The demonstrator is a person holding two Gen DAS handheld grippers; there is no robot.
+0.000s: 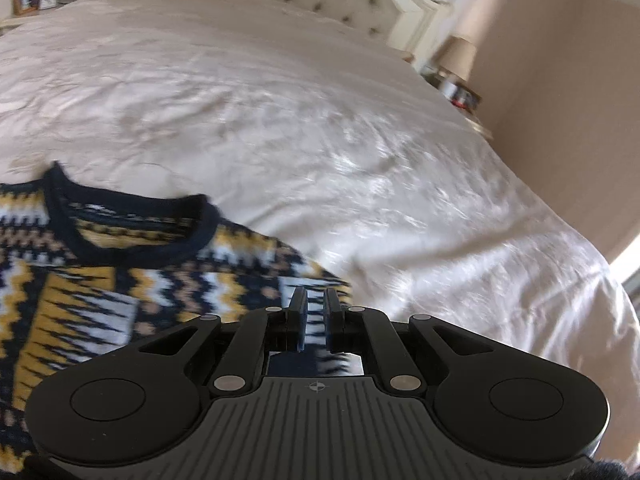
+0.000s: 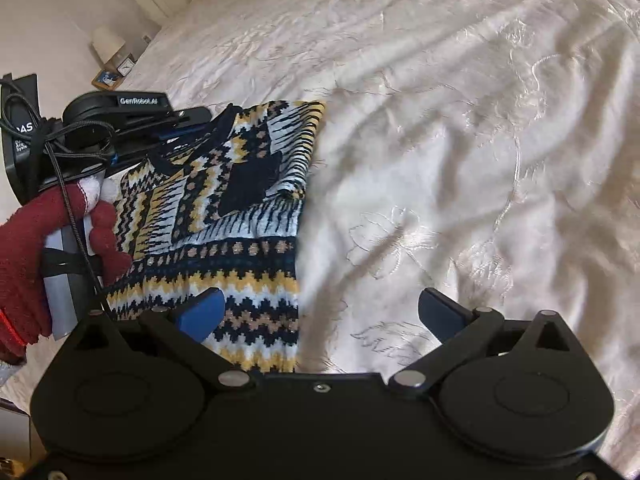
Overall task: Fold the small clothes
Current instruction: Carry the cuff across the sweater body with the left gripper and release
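Sweater [image 2: 224, 216] lain half-folded on bed [image 2: 460, 120] | left gripper [image 1: 315, 300] clenched empty over collar | right gripper [image 2: 320, 312] released at hem, readied for next fold

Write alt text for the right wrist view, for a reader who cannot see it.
A patterned navy, yellow and white sweater lies partly folded on a cream bedspread. The right gripper hovers open over the sweater's hem. At the left, a hand in a red glove holds the left gripper, shut, at the sweater's collar.
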